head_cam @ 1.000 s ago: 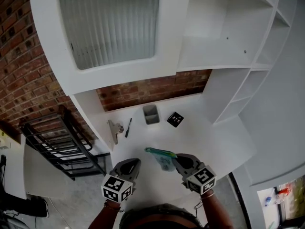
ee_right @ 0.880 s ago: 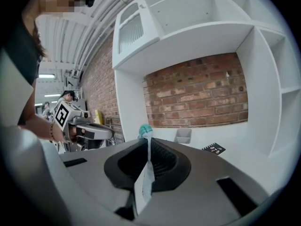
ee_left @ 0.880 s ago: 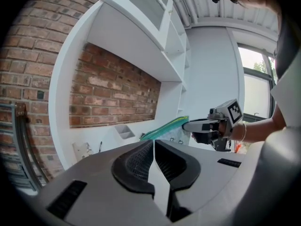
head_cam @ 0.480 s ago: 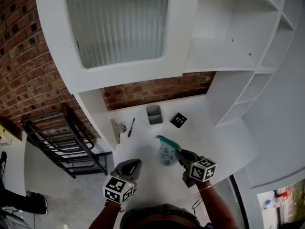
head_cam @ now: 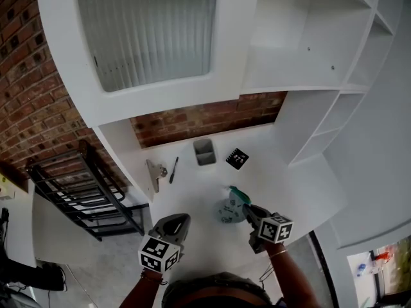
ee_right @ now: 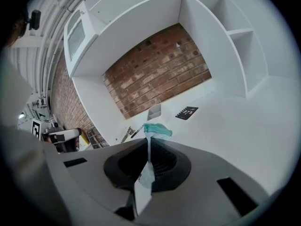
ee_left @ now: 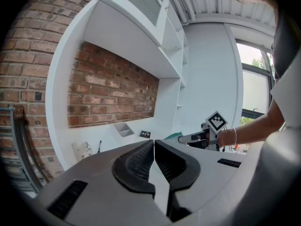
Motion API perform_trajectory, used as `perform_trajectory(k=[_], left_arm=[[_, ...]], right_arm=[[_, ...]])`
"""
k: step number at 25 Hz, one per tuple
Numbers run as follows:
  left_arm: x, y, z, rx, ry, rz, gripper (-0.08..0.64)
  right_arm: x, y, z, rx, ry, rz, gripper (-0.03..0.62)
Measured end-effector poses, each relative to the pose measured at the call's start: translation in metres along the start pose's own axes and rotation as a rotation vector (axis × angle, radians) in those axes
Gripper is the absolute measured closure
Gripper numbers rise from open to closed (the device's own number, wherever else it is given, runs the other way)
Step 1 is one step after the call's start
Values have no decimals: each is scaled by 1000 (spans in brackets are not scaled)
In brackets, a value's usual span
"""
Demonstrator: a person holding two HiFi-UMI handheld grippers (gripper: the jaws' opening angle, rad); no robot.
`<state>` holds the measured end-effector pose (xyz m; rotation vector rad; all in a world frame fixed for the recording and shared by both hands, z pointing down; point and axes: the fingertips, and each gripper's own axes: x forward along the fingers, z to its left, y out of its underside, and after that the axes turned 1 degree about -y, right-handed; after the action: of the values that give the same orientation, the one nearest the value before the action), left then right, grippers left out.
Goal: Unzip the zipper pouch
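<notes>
Zipper pouch (head_cam: pixel 229 210) sits low at the front right of the white bench (head_cam: pixel 192 191), pale body with a teal zip edge. The right tool (head_cam: pixel 249 208) has it clamped: jaws closed on the fabric, with the teal edge poking out past the tips. Whether the bottom of the zipper pouch touches the bench, I can't tell.

Sweeping across now. Far left, a dark metal rack (head_cam: pixel 83 191) stands on the floor beside the bench, with a red brick wall (head_cam: pixel 32 101) behind it. Overhead hangs a white cupboard (head_cam: pixel 148 31) with a ribbed glass door.

On the bench, toward the back, lies a metal clip (head_cam: pixel 154 174) with a dark pen (head_cam: pixel 173 171) just beside it. Next comes a small grey tray (head_cam: pixel 204 153) close to the brick back panel, and a black card (head_cam: pixel 236 159) with white marks near that.

Down front, the left tool (head_cam: pixel 183 217) hovers over the near edge. Its jaws are pressed together with nothing between them, well apart from the pouch.

Right of it come the pouch and the right tool, a bare forearm behind its marker cube. Far right, open white shelves (head_cam: pixel 334 114) climb the wall.
</notes>
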<state>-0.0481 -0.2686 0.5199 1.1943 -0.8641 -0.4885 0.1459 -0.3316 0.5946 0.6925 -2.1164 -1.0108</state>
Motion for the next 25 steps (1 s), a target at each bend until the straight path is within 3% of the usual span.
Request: perform_trajectory(k=[9, 14, 18, 20, 25], left_arm=[[-1, 3, -3, 5, 8, 8, 555], [1, 2, -6, 8, 18, 3, 556], [-1, 3, -7, 2, 17, 1, 556], [0, 5, -8, -2, 18, 1, 557], [3, 4, -15, -11, 44, -13, 557]], right_arm=[[-15, 11, -18, 102, 101, -6, 584], [-26, 19, -24, 85, 124, 18, 538], [-40, 25, -36, 105, 190, 34, 492], [-44, 29, -36, 161, 203, 44, 468], [-60, 29, -52, 192, 259, 16, 462]])
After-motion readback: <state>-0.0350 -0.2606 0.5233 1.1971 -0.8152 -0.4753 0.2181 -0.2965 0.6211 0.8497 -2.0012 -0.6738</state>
